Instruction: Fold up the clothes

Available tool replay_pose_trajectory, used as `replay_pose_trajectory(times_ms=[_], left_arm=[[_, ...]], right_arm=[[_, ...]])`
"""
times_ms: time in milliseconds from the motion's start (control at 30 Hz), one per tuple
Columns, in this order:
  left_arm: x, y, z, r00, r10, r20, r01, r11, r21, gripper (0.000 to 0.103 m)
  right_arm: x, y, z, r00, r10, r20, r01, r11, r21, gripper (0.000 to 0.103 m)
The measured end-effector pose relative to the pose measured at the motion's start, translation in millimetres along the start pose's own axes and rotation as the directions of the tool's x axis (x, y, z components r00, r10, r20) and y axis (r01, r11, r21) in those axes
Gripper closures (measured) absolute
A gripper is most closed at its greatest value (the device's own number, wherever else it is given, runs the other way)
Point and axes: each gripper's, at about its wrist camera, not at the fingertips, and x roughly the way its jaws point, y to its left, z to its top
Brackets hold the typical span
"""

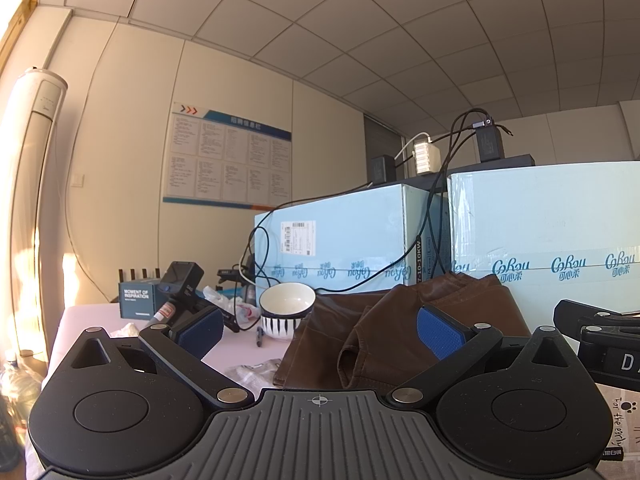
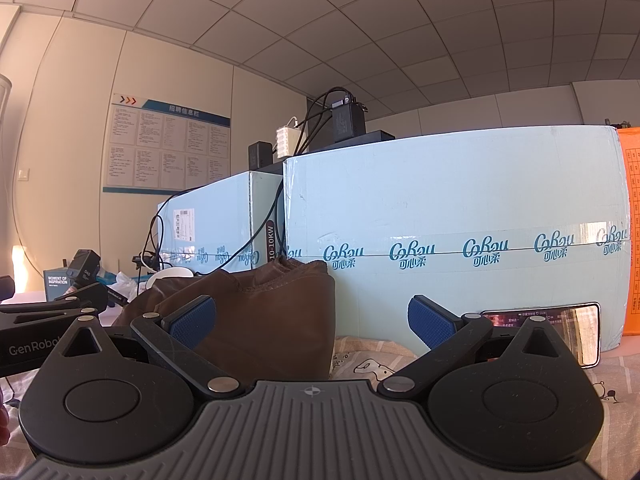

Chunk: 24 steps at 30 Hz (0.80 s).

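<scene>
A brown garment (image 1: 404, 328) lies bunched on the table, close ahead of both grippers; it also shows in the right wrist view (image 2: 264, 316). My left gripper (image 1: 320, 330) is open and empty, low over the table, its right pad in front of the cloth. My right gripper (image 2: 312, 322) is open and empty, its left pad in front of the garment's near side. The right gripper's body (image 1: 600, 332) shows at the right edge of the left wrist view. The left gripper's body (image 2: 48, 320) shows at the left of the right wrist view.
Two big light-blue cartons (image 1: 344, 236) (image 2: 460, 220) stand right behind the garment, with chargers and cables on top. A striped bowl (image 1: 286, 310), a pen (image 1: 259, 336), a handheld camera (image 1: 180, 284) and plastic wrap lie left. A phone (image 2: 560, 330) leans on the carton. A patterned cloth (image 2: 372, 360) covers the table.
</scene>
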Motion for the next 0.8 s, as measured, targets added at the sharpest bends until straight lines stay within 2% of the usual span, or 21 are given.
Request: replay_pose_trajectory(times_ms=[800], left_arm=[[0.4,0.1,-0.4,1.0,0.006,-0.002,-0.006,1.0,-0.001,0.0]], right_arm=[[0.8,-0.1,1.3,1.0,0.0,0.002,0.0,1.0,0.001,0.0]])
